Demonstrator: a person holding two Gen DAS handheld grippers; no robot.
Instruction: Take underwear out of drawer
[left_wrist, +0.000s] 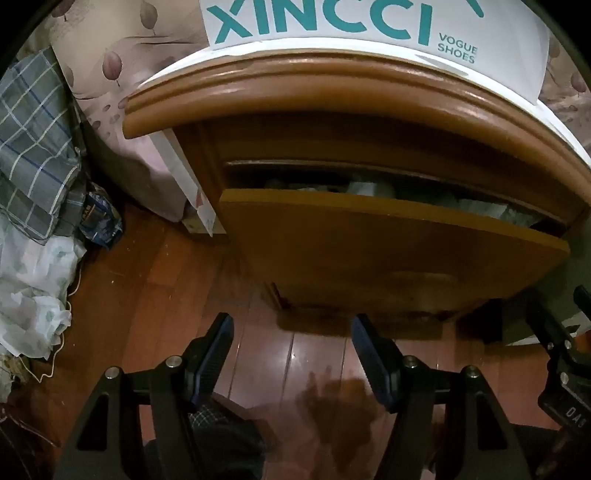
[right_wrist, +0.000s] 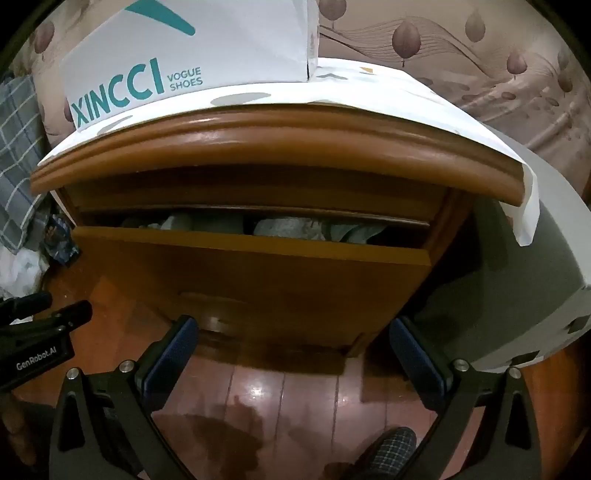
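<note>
A wooden nightstand has its drawer (left_wrist: 388, 251) pulled partly out; the drawer front also shows in the right wrist view (right_wrist: 258, 280). Pale folded underwear (right_wrist: 291, 227) lies inside, seen through the gap, and shows faintly in the left wrist view (left_wrist: 369, 188). My left gripper (left_wrist: 291, 328) is open and empty, low in front of the drawer above the floor. My right gripper (right_wrist: 291, 332) is open and empty, just before the drawer's lower front. The left gripper also shows at the left edge of the right wrist view (right_wrist: 48, 317).
A white XINCCI shoe box (right_wrist: 192, 48) sits on the nightstand top on a white sheet (right_wrist: 406, 99). Plaid bedding (left_wrist: 33, 147) and a plastic bag (left_wrist: 33, 288) lie at left. A grey box (right_wrist: 524, 295) stands at right. The floor (right_wrist: 295, 398) is glossy wood.
</note>
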